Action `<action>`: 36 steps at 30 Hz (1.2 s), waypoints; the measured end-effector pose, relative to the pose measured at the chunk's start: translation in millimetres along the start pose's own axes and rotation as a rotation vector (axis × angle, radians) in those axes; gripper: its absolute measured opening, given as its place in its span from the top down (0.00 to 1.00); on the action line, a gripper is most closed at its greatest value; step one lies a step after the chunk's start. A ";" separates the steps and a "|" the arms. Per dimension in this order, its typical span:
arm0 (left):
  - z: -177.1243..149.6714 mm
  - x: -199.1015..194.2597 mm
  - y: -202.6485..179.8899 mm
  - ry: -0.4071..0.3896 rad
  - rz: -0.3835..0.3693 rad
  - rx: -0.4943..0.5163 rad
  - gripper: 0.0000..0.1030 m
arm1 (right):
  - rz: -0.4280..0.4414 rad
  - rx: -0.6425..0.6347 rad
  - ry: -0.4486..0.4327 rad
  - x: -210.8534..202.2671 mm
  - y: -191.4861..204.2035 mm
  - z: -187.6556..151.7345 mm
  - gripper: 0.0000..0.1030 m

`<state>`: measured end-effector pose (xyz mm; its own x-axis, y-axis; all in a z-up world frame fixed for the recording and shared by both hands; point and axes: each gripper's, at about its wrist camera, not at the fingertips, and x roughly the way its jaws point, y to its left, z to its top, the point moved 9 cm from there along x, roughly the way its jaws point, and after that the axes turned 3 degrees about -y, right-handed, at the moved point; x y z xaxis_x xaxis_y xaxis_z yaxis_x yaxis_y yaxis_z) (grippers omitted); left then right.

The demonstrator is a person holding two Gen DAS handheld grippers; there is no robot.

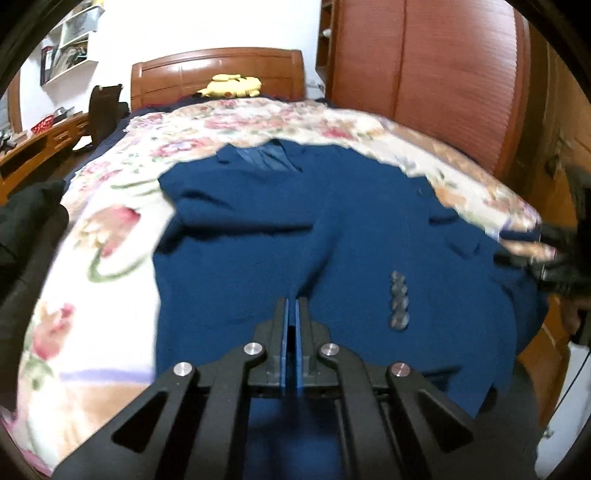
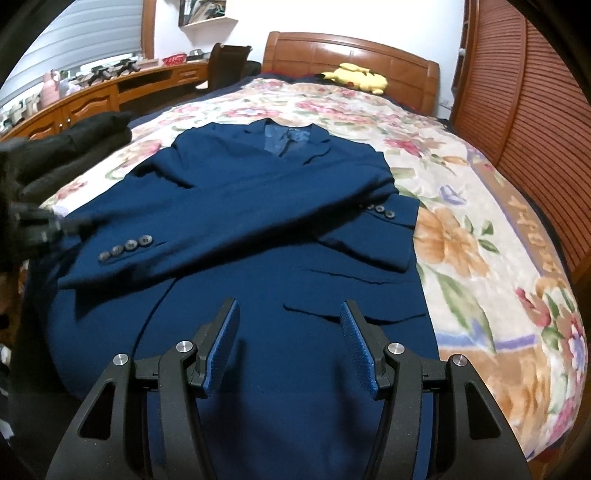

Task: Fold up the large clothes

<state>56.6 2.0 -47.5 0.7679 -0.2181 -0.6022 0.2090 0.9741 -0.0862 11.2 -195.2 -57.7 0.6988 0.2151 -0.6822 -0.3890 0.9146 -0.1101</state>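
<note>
Dark navy-blue woollen suit jacket (image 2: 258, 229) with lighter blue lining at the collar and grey cuff buttons (image 2: 125, 247). Cream plush blanket (image 2: 480, 206) patterned with pink, orange and red flowers, green leaves and a lilac stripe. Glossy reddish-brown wooden headboard (image 2: 354, 55). Yellow plush toy (image 2: 354, 77). Black gripper frames with blue ribbed finger pads (image 2: 354, 339).

A glossy reddish-brown wooden headboard (image 2: 351, 59) stands against a white wall (image 1: 192, 26). A tall louvred wooden wardrobe (image 2: 524, 96) flanks the bed on one side; a long wooden desk (image 2: 110, 88) under a window with grey blinds (image 2: 81, 40) runs along the other.
</note>
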 end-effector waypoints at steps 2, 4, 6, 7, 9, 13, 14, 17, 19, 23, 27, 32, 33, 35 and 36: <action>11.2 -3.4 8.3 -0.016 0.029 0.007 1.00 | -0.003 0.002 -0.004 -1.1 -2.8 0.0 0.44; 21.3 -5.7 17.8 -0.027 0.047 0.001 1.00 | -0.006 0.001 -0.008 -2.2 -4.3 1.1 0.44; 26.9 -4.9 25.3 -0.024 0.055 -0.005 1.00 | -0.013 0.001 -0.013 -4.4 -7.2 3.1 0.44; 29.9 -5.4 29.3 -0.030 0.063 -0.002 0.99 | -0.015 0.001 -0.016 -5.7 -7.9 3.6 0.44; 31.1 -6.8 32.4 -0.037 0.069 0.004 0.98 | -0.020 0.002 -0.021 -7.4 -10.3 4.9 0.44; 28.5 -19.6 46.7 -0.081 0.121 -0.001 0.91 | -0.029 0.006 -0.027 -10.5 -16.4 3.3 0.44; 26.2 -22.6 48.6 -0.088 0.109 -0.007 0.87 | -0.032 0.009 -0.027 -10.6 -18.4 1.9 0.44; 16.2 -29.9 54.2 -0.097 0.080 -0.025 0.72 | -0.046 0.013 -0.023 -9.8 -24.6 -2.7 0.44; 5.7 -33.8 59.5 -0.096 0.083 -0.031 0.64 | -0.055 0.021 -0.019 -9.7 -29.8 -7.6 0.44; -13.6 -34.4 64.6 -0.066 0.085 -0.035 0.62 | -0.070 0.045 -0.011 -11.4 -44.0 -18.5 0.44; -29.8 -35.0 72.6 -0.052 0.141 -0.044 0.62 | -0.094 0.066 0.000 -13.2 -60.9 -29.9 0.44; -51.3 -34.0 71.7 -0.012 0.121 -0.051 0.62 | -0.122 0.096 0.018 -14.8 -81.3 -46.6 0.44; -54.1 -34.5 70.4 -0.008 0.118 -0.047 0.62 | -0.129 0.101 0.022 -14.7 -85.3 -50.4 0.44; -59.3 -37.1 67.2 -0.002 0.113 -0.041 0.62 | -0.136 0.112 0.030 -14.6 -90.6 -56.9 0.44; -60.9 -38.0 66.3 0.000 0.111 -0.040 0.62 | -0.139 0.118 0.034 -14.2 -93.2 -59.8 0.44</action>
<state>4.4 78.5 -78.7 0.7851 -0.1090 -0.6098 0.0987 0.9938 -0.0505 1.6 -303.9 -81.0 0.7195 0.0741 -0.6906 -0.2157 0.9690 -0.1207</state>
